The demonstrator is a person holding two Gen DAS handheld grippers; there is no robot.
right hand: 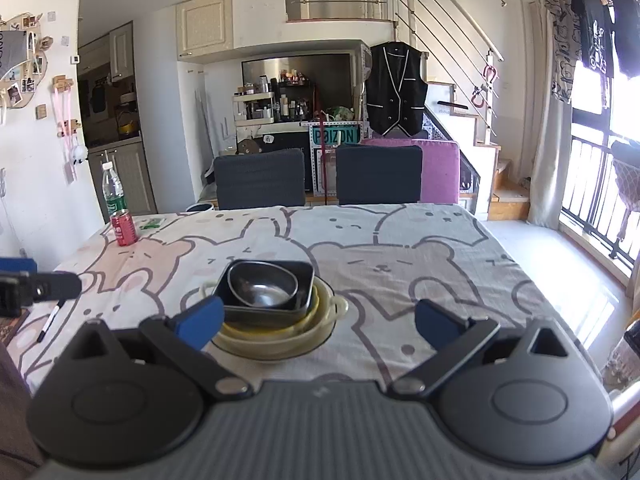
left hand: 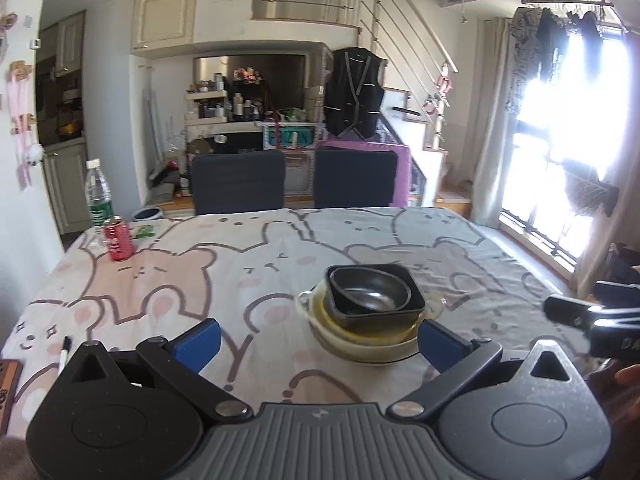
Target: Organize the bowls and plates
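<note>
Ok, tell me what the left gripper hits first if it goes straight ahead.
Probably nothing but the cartoon tablecloth: the open left gripper points left of the stacked bowls, whose rim sits near its right finger. Depth is unclear.

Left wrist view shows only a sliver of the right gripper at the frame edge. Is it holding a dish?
Observer: No. The right gripper is open, with nothing between its fingers.
Operator: Where is it relative to the stack?
Observer: The stack lies just ahead of it, left of centre in its view, and does not appear to be touched.
</note>
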